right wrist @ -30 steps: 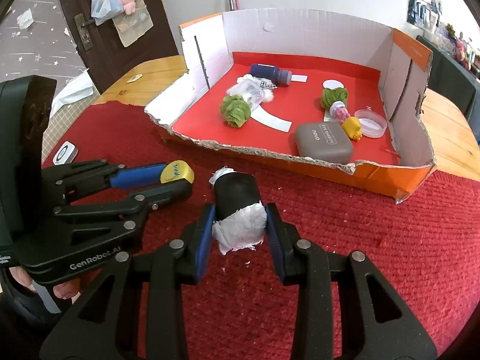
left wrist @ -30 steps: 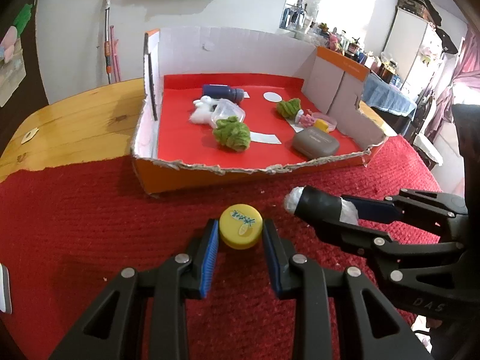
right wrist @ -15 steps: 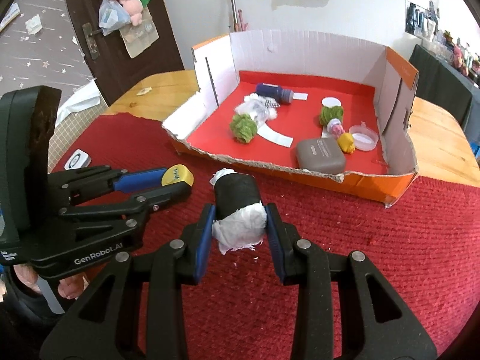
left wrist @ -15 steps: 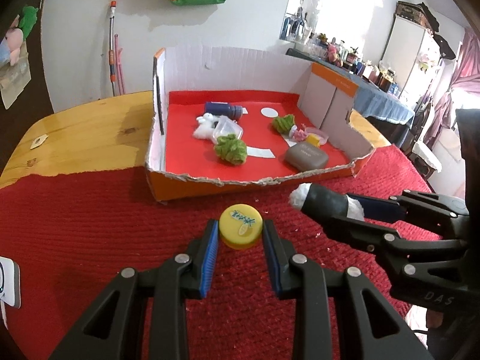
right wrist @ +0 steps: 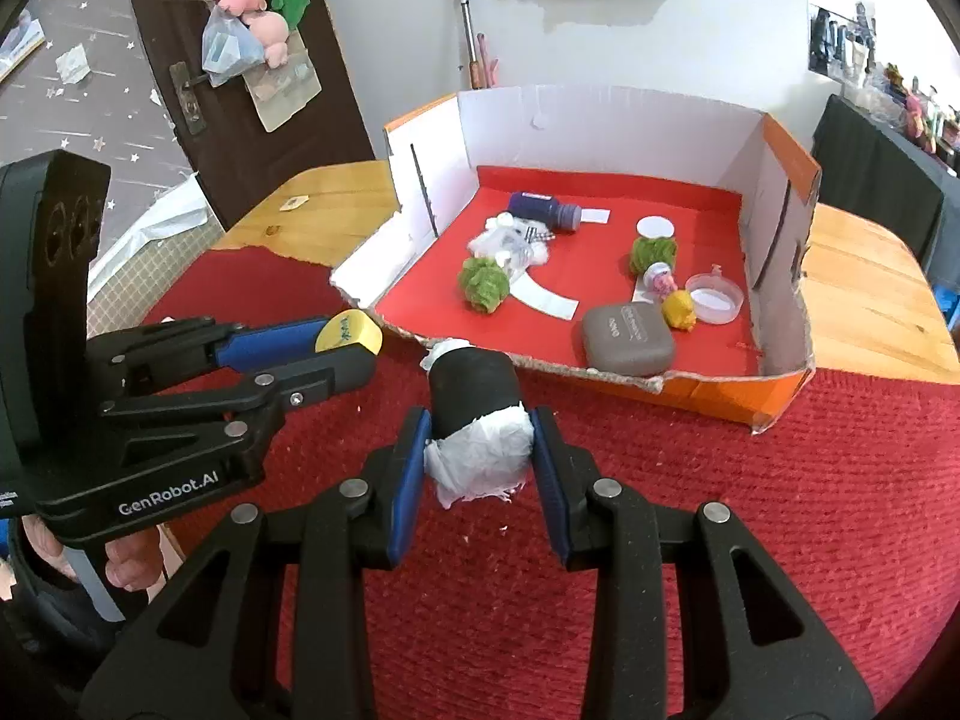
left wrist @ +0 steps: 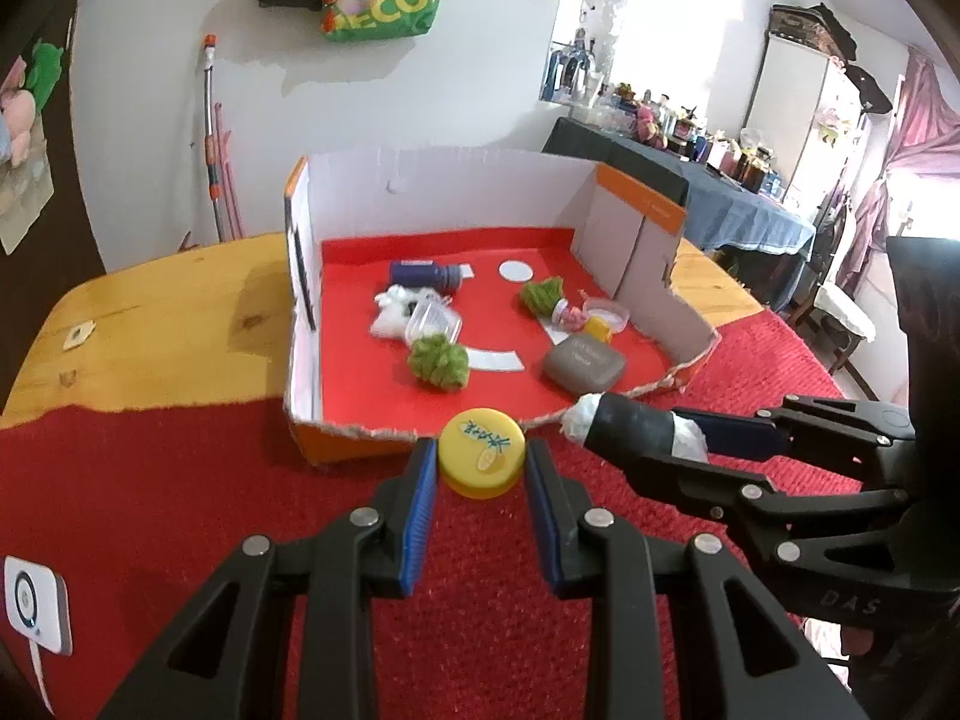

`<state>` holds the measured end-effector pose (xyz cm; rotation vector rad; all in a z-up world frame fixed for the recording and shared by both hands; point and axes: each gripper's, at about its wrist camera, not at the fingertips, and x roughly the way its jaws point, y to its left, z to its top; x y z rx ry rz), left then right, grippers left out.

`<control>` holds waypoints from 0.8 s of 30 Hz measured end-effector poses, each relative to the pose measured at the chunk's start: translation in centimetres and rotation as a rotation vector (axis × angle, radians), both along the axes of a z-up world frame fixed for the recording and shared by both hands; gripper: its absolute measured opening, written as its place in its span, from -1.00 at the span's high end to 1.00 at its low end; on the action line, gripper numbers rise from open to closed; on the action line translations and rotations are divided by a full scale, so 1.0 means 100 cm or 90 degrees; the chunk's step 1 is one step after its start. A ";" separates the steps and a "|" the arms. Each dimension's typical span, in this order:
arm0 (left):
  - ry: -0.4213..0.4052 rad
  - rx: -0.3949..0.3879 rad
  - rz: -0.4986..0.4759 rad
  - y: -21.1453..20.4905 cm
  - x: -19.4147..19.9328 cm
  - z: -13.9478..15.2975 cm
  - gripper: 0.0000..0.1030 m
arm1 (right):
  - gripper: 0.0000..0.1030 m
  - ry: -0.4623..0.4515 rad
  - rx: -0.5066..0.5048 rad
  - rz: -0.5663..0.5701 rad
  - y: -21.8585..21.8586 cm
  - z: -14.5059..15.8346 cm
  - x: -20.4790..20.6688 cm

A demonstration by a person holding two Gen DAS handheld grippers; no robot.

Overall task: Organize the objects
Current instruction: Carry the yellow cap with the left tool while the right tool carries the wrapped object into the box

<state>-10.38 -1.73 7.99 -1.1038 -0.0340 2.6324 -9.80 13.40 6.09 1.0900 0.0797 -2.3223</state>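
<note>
My left gripper (left wrist: 480,468) is shut on a yellow bottle cap (left wrist: 481,459) and holds it in the air over the red mat (left wrist: 150,510). My right gripper (right wrist: 479,450) is shut on a black roll stuffed with white tissue (right wrist: 474,408), also lifted off the mat. Each gripper shows in the other's view: the right one (left wrist: 690,432) to the right, the left one (right wrist: 336,342) to the left. Ahead lies the open cardboard box (left wrist: 432,180) with a red floor, holding a blue bottle (left wrist: 423,273), two green pompoms (left wrist: 438,360), a grey case (left wrist: 583,365) and small bits.
A wooden table (left wrist: 156,312) extends past the mat on the left and behind the box. A small white device (left wrist: 36,603) lies at the mat's left edge. A hand (right wrist: 129,570) grips the left tool. A dark door (right wrist: 240,90) and a cluttered counter (left wrist: 720,180) stand beyond.
Both grippers have risen with their loads, so the box now looks smaller and farther below. Grips on the cap and the roll are unchanged.
</note>
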 end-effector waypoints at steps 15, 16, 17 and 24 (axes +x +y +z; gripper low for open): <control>-0.013 -0.015 -0.018 0.009 -0.025 0.010 0.40 | 0.37 -0.001 -0.023 0.013 0.007 0.022 -0.019; -0.016 -0.016 -0.021 0.010 -0.028 0.009 0.40 | 0.37 -0.005 -0.026 0.013 0.007 0.021 -0.023; -0.019 -0.018 -0.023 0.011 -0.030 0.009 0.40 | 0.37 -0.009 -0.027 0.011 0.008 0.020 -0.026; -0.038 -0.019 -0.032 0.014 -0.043 0.005 0.40 | 0.37 -0.014 -0.020 0.008 0.012 0.019 -0.040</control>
